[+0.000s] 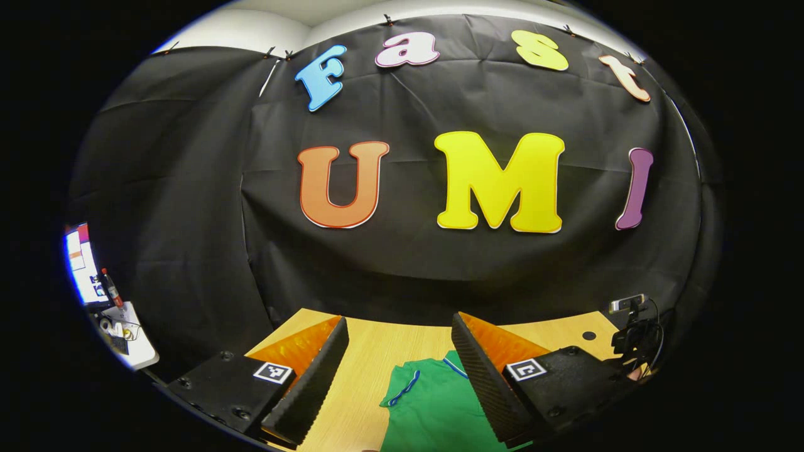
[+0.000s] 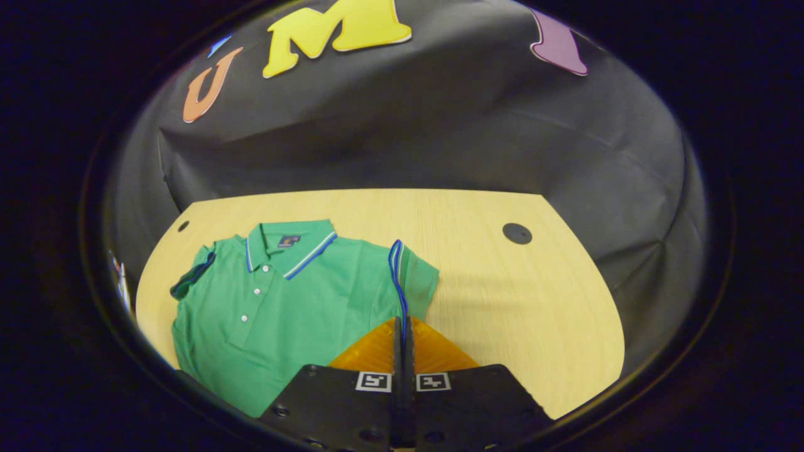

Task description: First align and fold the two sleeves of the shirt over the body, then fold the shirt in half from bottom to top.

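Observation:
A green polo shirt (image 2: 282, 314) with blue-trimmed collar and cuffs lies face up on the wooden table (image 2: 502, 301), collar toward the booth wall. My right gripper (image 2: 402, 323) is shut on the blue-edged cuff of the sleeve (image 2: 411, 276) on the shirt's right side, and the cuff's trim runs straight into the closed fingers. The other sleeve (image 2: 191, 276) lies flat at the left. In the left gripper view, my left gripper (image 1: 399, 321) stands open above the table (image 1: 370, 364), with a sleeve and part of the collar of the shirt (image 1: 433, 405) lying between and below its fingers, untouched.
Round black holes mark the tabletop (image 2: 517, 233) (image 2: 183, 226). A small camera on a stand (image 1: 628, 306) sits at the table's far right corner in the left gripper view. A lit screen (image 1: 80, 263) and a white side table (image 1: 129, 342) stand off to the left.

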`<state>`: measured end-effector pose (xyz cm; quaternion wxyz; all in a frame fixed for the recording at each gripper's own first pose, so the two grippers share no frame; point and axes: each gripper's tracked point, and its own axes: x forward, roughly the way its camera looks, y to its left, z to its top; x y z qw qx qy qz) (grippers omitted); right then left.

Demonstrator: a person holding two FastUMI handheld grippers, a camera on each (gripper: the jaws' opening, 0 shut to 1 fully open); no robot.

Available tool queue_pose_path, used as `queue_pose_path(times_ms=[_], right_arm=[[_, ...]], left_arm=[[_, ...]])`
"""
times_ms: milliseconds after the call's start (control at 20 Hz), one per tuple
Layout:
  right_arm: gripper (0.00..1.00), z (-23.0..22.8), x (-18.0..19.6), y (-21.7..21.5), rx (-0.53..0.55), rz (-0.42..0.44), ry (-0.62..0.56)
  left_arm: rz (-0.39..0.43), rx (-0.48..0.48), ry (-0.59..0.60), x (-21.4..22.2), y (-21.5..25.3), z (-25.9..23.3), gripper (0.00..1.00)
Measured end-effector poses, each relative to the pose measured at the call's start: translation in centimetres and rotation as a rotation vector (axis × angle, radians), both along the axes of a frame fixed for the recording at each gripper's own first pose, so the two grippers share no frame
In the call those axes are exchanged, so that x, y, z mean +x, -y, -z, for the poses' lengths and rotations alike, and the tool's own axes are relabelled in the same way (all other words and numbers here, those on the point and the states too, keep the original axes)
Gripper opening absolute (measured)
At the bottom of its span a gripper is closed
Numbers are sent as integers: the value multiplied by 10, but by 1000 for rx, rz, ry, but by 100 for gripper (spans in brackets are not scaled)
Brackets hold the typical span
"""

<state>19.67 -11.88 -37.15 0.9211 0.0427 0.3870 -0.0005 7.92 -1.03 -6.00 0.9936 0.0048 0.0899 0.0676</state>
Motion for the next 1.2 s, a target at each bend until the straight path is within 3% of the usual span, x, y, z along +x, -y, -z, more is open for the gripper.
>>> queue_pose_path(times_ms=[150,350,550,900,1000,1200], right_arm=[[0,-31,8,-17,3,0,35],[0,-54,18,-71,29,-31,49],[0,-49,25,-122,17,-86,38],[3,-28,31,-167,-6,-127,19],[25,-33,29,-169,-9,-138,33],[82,-61,16,-168,23,-127,80]], left_arm=[[-9,-6,7,-5,-8,-2,100],[-38,-13,9,-14,-26,-2,100],[-75,10,15,-26,-48,-6,100],[-131,24,13,-38,-75,-9,100],[-132,20,15,-36,-78,-8,100],[-111,-31,-15,-30,-79,6,100]])
